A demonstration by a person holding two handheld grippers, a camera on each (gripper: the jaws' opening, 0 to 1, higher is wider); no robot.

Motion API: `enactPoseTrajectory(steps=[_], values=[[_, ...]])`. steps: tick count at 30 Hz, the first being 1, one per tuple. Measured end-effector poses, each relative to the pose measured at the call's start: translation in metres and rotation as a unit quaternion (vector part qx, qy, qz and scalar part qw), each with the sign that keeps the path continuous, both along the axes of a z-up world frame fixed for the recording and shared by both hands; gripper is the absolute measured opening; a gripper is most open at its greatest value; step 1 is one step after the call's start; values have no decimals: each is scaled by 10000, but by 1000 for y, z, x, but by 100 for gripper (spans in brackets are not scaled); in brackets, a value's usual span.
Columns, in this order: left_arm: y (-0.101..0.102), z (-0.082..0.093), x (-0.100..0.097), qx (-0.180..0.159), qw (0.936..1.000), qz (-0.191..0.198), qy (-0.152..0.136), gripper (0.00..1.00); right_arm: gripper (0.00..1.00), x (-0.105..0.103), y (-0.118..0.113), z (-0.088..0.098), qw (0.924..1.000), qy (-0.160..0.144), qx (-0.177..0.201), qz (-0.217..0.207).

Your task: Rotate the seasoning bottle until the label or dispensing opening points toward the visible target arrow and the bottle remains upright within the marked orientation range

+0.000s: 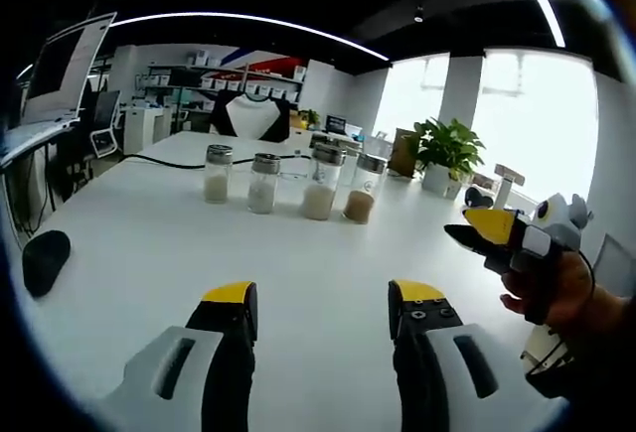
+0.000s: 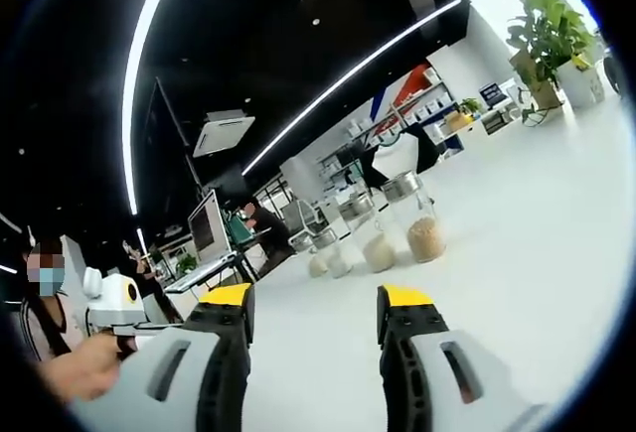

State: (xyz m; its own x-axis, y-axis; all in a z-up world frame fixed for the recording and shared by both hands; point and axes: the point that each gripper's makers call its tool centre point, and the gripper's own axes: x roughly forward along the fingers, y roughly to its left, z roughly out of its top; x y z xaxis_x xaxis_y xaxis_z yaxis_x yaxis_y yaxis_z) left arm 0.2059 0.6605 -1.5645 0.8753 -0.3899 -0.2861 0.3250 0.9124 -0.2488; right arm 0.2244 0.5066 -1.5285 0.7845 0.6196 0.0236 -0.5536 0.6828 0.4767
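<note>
Left gripper (image 1: 321,315) jaws wide, holding nothing, above white table (image 1: 149,243). Right gripper (image 2: 311,315) also wide, empty. Four seasoning bottles (image 1: 288,186) stand upright in a row beyond the left gripper; potted plant (image 1: 444,154) behind them, right.

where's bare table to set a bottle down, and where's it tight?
Bare: the wide white table between the left gripper and the row of four jars; also left of the row, toward the black object. Tight: the jars stand close together, and the right gripper fills the right edge.
</note>
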Motion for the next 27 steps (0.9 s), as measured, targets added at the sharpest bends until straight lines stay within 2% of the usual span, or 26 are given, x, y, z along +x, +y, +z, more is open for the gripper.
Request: enactPoseTrajectory(steps=[11,27], values=[[3,-1,-1,-50,10000,26,16,55,42,-2,1,8,9998,-196,75,-5],[15,-1,5,-30,9999,154,-13,54,40,-2,1,8,9998,-173,98,28]])
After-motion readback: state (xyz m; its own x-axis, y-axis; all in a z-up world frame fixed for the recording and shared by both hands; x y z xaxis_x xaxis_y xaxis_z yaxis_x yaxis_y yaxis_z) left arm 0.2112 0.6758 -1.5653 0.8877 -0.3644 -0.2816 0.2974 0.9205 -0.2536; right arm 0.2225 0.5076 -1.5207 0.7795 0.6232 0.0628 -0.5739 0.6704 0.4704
